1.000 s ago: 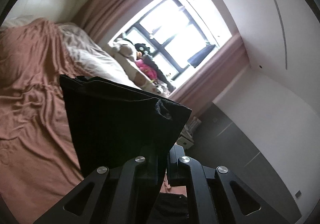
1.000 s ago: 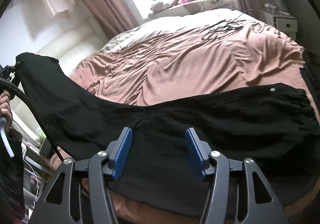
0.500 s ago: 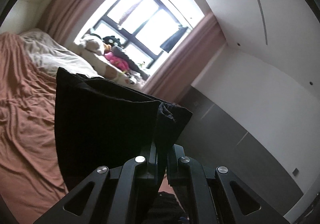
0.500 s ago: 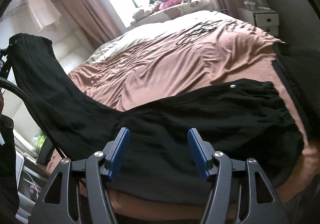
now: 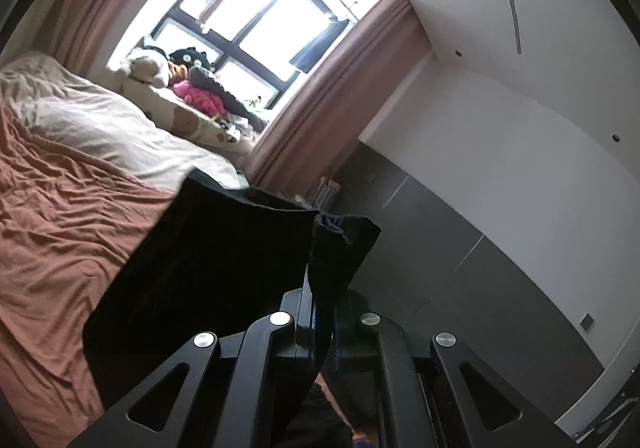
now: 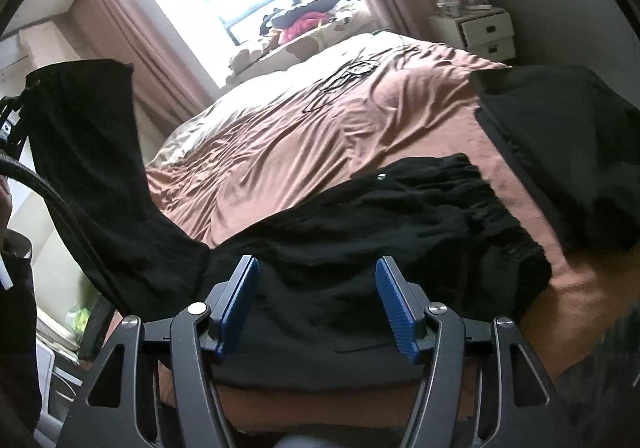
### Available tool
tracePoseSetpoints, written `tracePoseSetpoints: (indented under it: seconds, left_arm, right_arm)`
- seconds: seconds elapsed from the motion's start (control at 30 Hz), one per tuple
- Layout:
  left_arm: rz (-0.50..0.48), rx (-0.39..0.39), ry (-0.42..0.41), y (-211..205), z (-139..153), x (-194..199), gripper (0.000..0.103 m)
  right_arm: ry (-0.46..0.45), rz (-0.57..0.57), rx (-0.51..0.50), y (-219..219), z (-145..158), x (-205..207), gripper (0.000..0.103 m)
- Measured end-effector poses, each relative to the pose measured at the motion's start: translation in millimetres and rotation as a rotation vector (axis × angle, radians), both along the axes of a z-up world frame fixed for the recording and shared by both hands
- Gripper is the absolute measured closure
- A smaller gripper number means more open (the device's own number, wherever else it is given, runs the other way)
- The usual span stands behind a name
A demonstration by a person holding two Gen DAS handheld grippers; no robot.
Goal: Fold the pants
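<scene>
Your left hand-held gripper [image 5: 323, 322] is pinched tight on a bunched edge of the black pants [image 5: 208, 264], with the cloth rising between its fingers and hanging off to the left as a dark sheet above the bed [image 5: 60, 232]. Your right hand-held gripper [image 6: 316, 304] has its blue-padded fingers [image 6: 240, 300] spread wide with nothing between them, poised just above the pants where they lie.

In the right wrist view, the pants [image 6: 380, 232] sprawl across the near edge of the bed, the gathered waistband with a small silver button [image 6: 382, 177] toward the right. One leg lifts up and away to the left, raised clear of the sheet toward the upper left of the frame. A second dark garment [image 6: 560, 144] lies on the bed's right corner, just beside the waistband, with a strip of sheet between them.

The bed wears a rumpled rust-brown sheet, with a cream cover [image 5: 100, 120] at the far end near the window [image 5: 248, 12]. A tangle of black cable [image 6: 352, 72] lies on the sheet, well apart from the pants. Stuffed toys and a pink bundle [image 5: 200, 98] crowd the sill, and dusty-pink curtains [image 5: 320, 116] flank the glass. A small white drawer unit [image 6: 476, 30] stands by the bed's far right corner. The wall beyond is white above grey panelling [image 5: 460, 248].
</scene>
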State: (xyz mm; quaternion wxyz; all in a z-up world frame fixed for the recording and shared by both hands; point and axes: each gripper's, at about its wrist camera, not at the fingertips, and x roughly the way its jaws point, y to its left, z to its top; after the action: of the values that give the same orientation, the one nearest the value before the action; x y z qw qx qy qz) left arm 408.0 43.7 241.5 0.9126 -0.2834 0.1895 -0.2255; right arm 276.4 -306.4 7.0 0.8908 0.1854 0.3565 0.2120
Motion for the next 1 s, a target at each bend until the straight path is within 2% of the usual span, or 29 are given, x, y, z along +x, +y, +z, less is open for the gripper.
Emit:
tracePoseSetpoints:
  seconds: [0.27,0.6,1.0]
  left_arm:
    - [-0.095,0.035,0.097,-80.9,-28.5,59.6,0.097]
    - [-0.239,0.078,0.248,-185.4,-92.7,119.4,0.097]
    - [-0.365,0.053,0.377,-267.8,-171.2,110.4,0.097]
  right_arm:
    - [0.036,-0.055,0.031,-39.8,-17.1,-5.5,0.044]
    - [0.088,-0.122,0.058,-85.4,-37.6,-13.2,0.044]
    - [0.12,-0.172,0.084,-121.5,-49.1,-25.4,0.044]
